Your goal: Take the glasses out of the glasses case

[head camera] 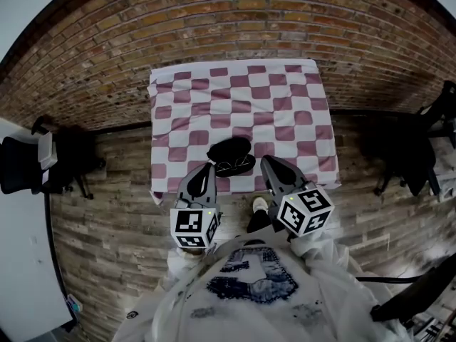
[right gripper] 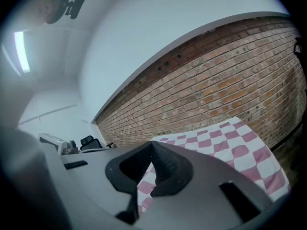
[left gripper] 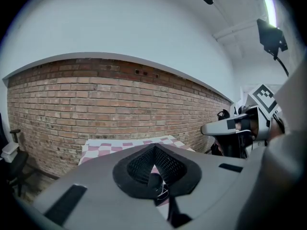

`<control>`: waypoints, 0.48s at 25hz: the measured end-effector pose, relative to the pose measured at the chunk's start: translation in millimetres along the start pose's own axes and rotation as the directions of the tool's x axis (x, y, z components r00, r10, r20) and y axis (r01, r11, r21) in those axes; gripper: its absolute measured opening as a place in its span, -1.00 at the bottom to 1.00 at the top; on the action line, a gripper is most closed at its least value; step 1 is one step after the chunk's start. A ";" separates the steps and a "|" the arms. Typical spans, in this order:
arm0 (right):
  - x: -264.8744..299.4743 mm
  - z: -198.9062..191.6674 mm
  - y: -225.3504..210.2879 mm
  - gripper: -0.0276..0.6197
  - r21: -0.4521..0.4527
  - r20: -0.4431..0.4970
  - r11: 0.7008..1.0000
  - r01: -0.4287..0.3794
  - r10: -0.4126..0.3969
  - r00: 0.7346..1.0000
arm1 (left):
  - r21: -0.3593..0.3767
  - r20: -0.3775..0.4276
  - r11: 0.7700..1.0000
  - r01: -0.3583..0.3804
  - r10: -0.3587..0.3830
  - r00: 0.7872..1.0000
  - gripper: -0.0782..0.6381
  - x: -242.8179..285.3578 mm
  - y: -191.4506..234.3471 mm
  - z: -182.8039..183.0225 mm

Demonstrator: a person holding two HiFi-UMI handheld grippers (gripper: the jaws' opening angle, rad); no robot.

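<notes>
1. The glasses case (head camera: 229,149) is black and lies open on the near half of the table, about midway across, with its dark lid towards the brick wall.
2. The glasses (head camera: 237,167), thin-rimmed, sit at the near side of the case. From here I can't say whether they rest in its lower half or on the cloth just in front of it.
3. The left gripper (head camera: 209,167) hangs over the table's near edge, just left of the glasses and not touching them. Its tongs are pressed together at the tips with nothing between them, and its own view shows the case and glasses small through the gap below the tips.
4. The right gripper (head camera: 265,160) is just right of the glasses at the same edge, also clear of them. Its own view shows the tips meeting, with only checked cloth behind them and nothing held.
5. Both grippers point away from the person towards the wall and tilt slightly down.
6. The checked cloth (head camera: 285,98), dark pink and white, covers the whole table.
7. The brick wall (head camera: 214,20) stands behind the table, and the floor (head camera: 107,219) is wood plank.
8. A black office chair (head camera: 21,164) stands well off to the left.
</notes>
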State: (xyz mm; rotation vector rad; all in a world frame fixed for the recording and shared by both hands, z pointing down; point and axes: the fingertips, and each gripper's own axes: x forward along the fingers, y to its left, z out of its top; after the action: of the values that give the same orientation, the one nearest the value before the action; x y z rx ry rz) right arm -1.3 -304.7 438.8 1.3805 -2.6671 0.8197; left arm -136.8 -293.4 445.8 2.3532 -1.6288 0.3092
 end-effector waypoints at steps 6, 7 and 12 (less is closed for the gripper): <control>7.6 16.3 -10.4 -0.87 -0.007 0.015 1.000 -0.015 0.015 1.000 | 0.032 -0.007 0.999 0.001 -0.001 1.000 -0.76 16.5 2.8 7.6; 8.6 18.1 -12.1 -0.87 -0.008 0.015 1.000 -0.017 0.017 1.000 | 0.041 -0.009 0.999 0.002 -0.001 1.000 -0.76 19.5 3.1 7.1; 10.5 26.6 -21.8 -0.87 -0.007 0.021 1.000 -0.019 0.020 1.000 | 0.101 -0.068 0.995 0.010 -0.003 0.998 -0.76 32.8 -1.4 -3.0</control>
State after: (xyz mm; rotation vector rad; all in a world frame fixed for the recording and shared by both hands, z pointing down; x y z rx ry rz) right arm 14.7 -335.2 428.2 1.3716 -2.7007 0.8008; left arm -124.1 -320.8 458.9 2.3932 -1.6094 0.4760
